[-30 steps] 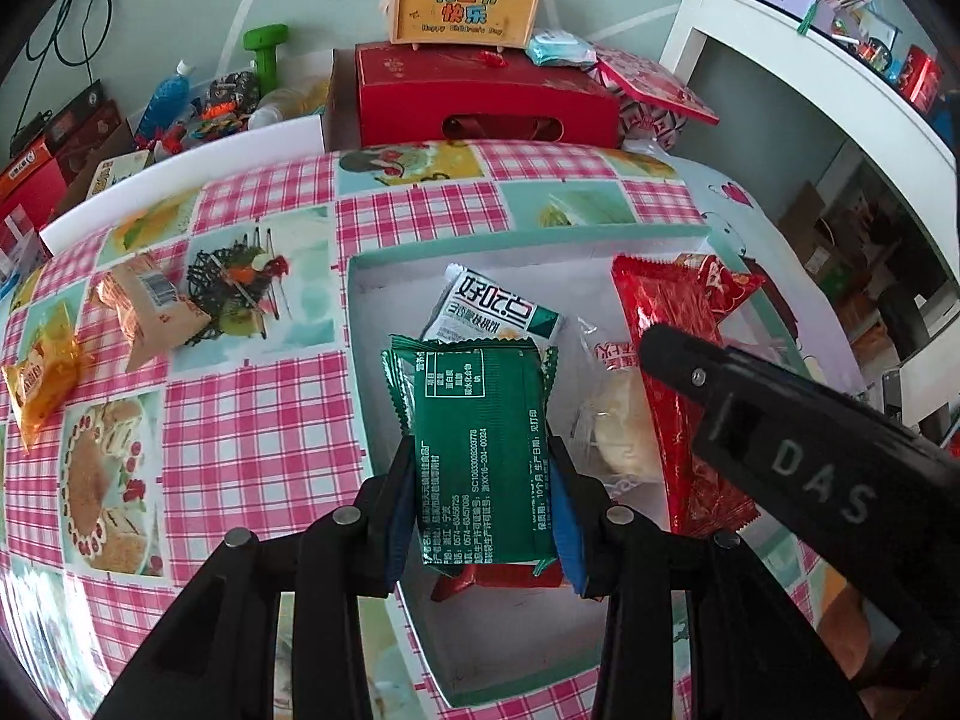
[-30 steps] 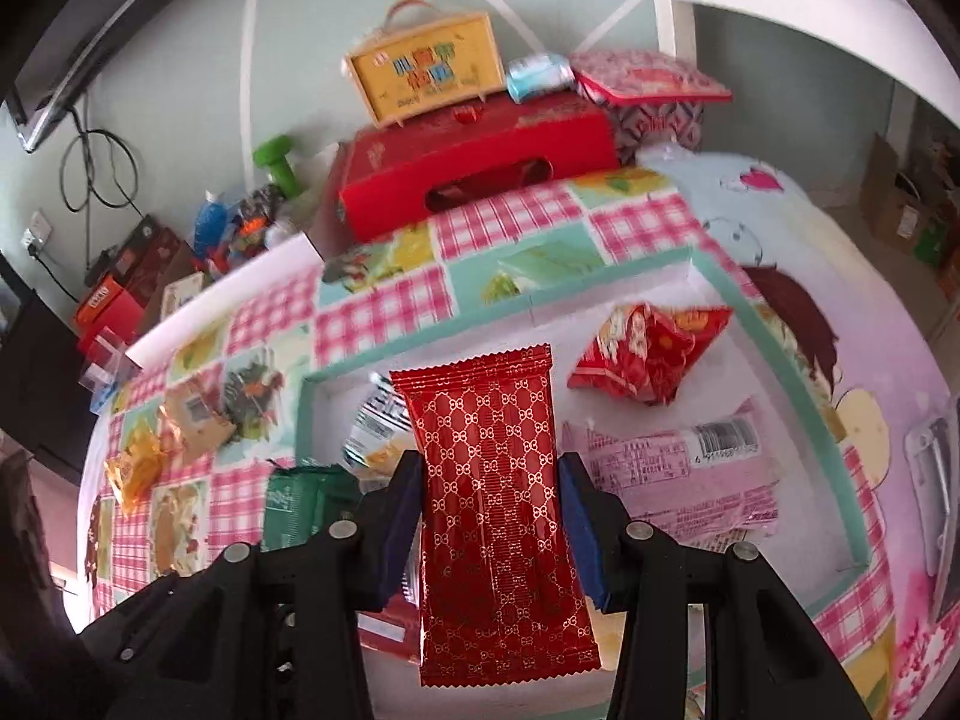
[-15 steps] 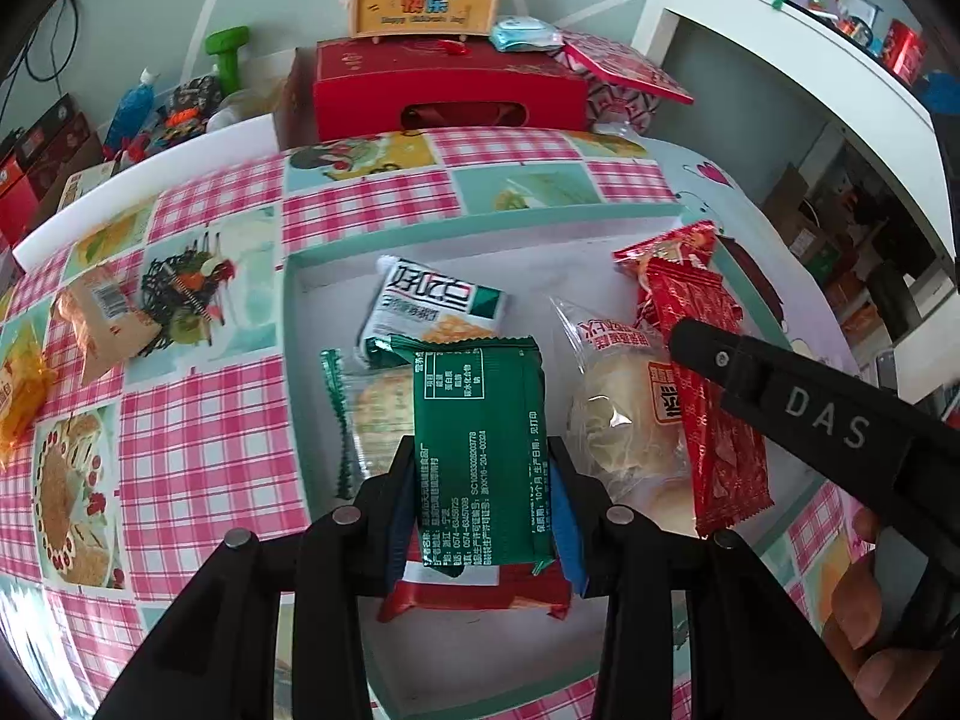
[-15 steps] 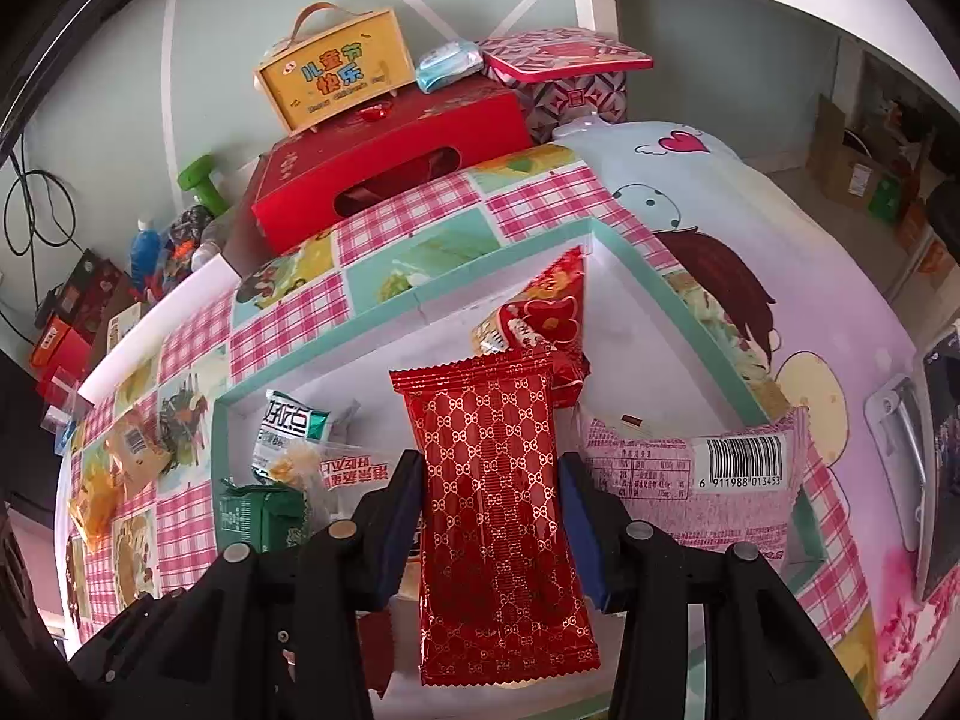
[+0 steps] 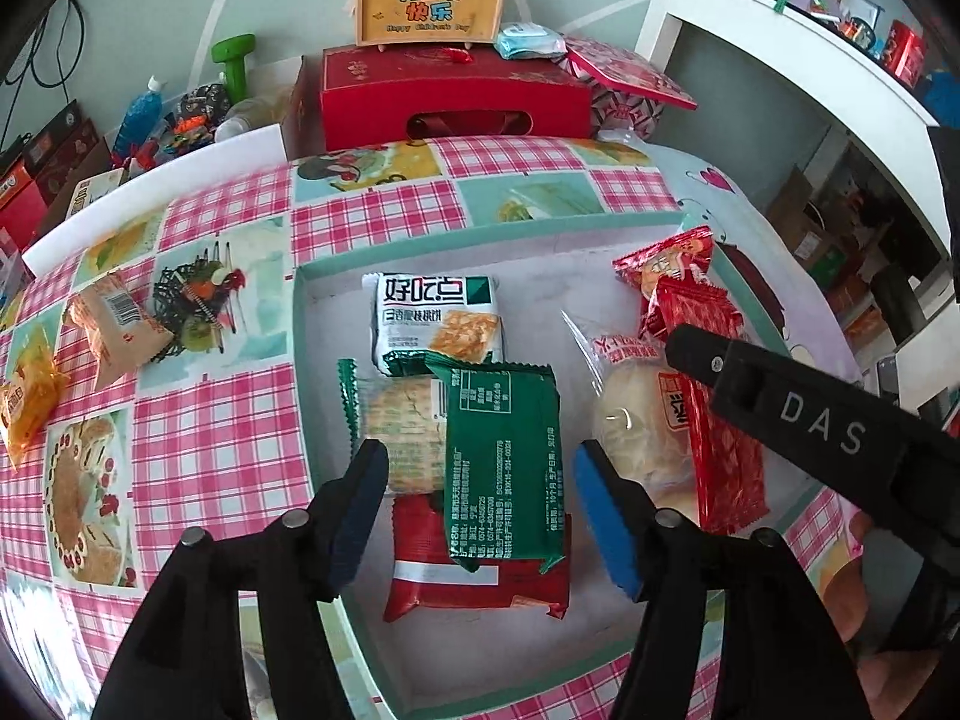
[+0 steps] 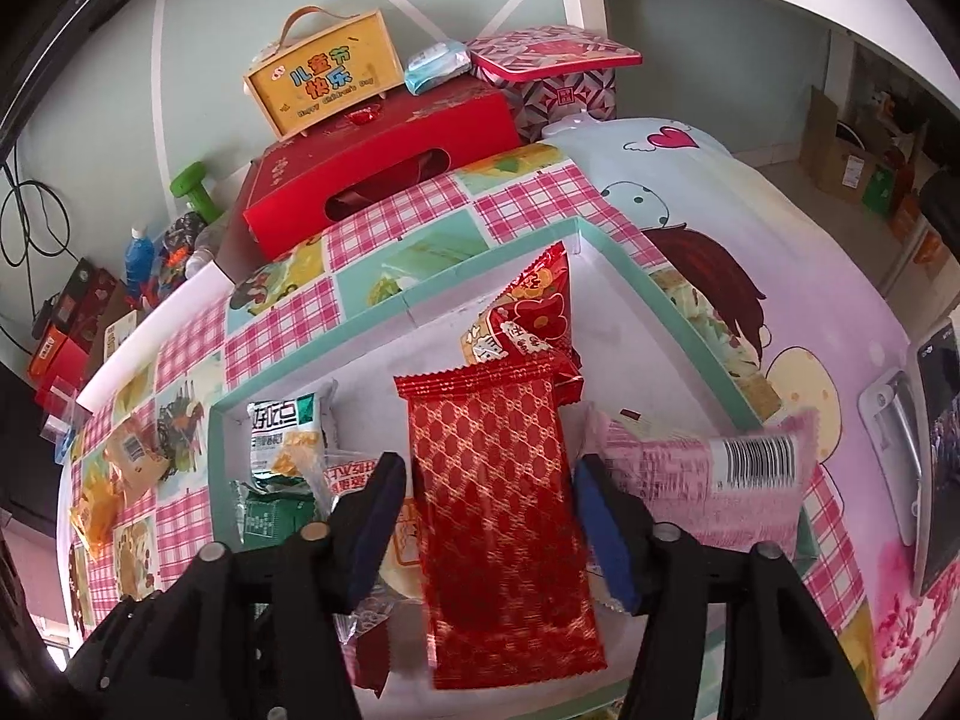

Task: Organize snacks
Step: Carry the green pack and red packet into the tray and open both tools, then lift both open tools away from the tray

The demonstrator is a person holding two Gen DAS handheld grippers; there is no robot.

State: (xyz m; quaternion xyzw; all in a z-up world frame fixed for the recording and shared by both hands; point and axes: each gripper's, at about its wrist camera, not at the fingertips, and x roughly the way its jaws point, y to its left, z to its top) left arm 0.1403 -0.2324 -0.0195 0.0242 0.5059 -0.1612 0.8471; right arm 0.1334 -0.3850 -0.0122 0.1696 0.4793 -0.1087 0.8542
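The left gripper (image 5: 474, 501) stands spread, its jaws just opened, and the green snack packet (image 5: 503, 462) lies loose between the blue pads, touching neither, its back label of small white print facing up. It rests across a red packet (image 5: 474, 585) and a clear cracker pack with green ends (image 5: 402, 438) in the teal-rimmed tray (image 5: 298, 360). The right gripper (image 6: 486, 525) is likewise parted, its jaws just opened, and the red lattice-patterned packet (image 6: 504, 528) lies free between them inside the tray. Beside it lies one pink packet with a barcode (image 6: 702, 489), and a clear-wrapped bun (image 5: 636, 426) lies between the two grippers, its red label too small to read. The right gripper's black side reads "DAS" in the left view. Farther in the tray sit one white and green biscuit pack (image 5: 437, 324) printed "好吃点" and one red festive bag (image 6: 537, 312).

On the pink checked tabletop (image 5: 210, 450), left of the tray, lie two more snacks: a tan packet with a barcode (image 5: 117, 327) and an orange packet (image 5: 27, 402). Beyond stand one long red gift box (image 5: 444, 96) and, on it, one yellow case (image 5: 431, 0) reading "儿童节快乐" and "Happy Children's Day".
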